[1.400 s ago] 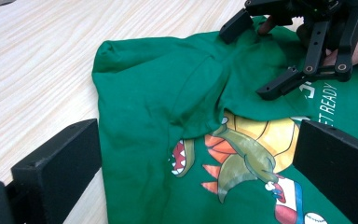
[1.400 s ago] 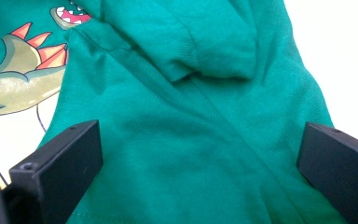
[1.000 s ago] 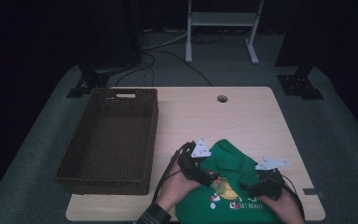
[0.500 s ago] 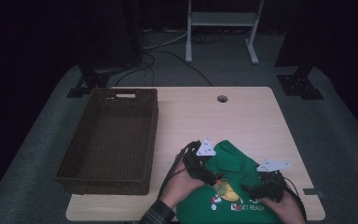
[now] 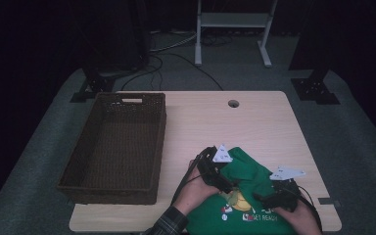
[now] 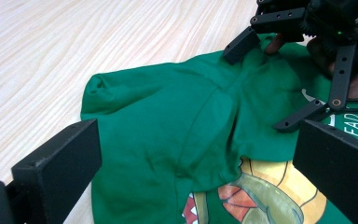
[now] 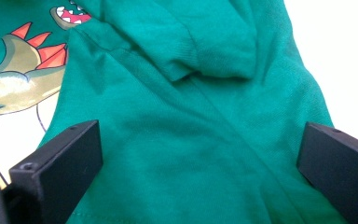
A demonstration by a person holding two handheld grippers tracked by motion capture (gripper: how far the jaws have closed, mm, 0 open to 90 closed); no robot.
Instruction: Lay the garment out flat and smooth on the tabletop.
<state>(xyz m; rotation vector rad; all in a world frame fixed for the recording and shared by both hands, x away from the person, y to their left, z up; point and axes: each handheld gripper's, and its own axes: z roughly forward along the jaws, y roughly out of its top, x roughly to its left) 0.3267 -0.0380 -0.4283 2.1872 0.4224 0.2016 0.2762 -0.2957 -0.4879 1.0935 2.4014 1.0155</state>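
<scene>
Now both tongs (image 5: 224, 185) (image 5: 264, 198) agape over green shirt (image 5: 247, 171) at table's (image 5: 254, 122) near edge.

1. A dark brown wicker basket (image 5: 112, 147) stands on the left part of the table.
2. The table (image 5: 254, 125) has a pale wood top with a round cable hole (image 5: 233, 104) near its far edge.
3. A white metal frame (image 5: 232, 22) stands on the floor beyond the table.
4. Black cables (image 5: 176, 54) run across the grey carpet.
</scene>
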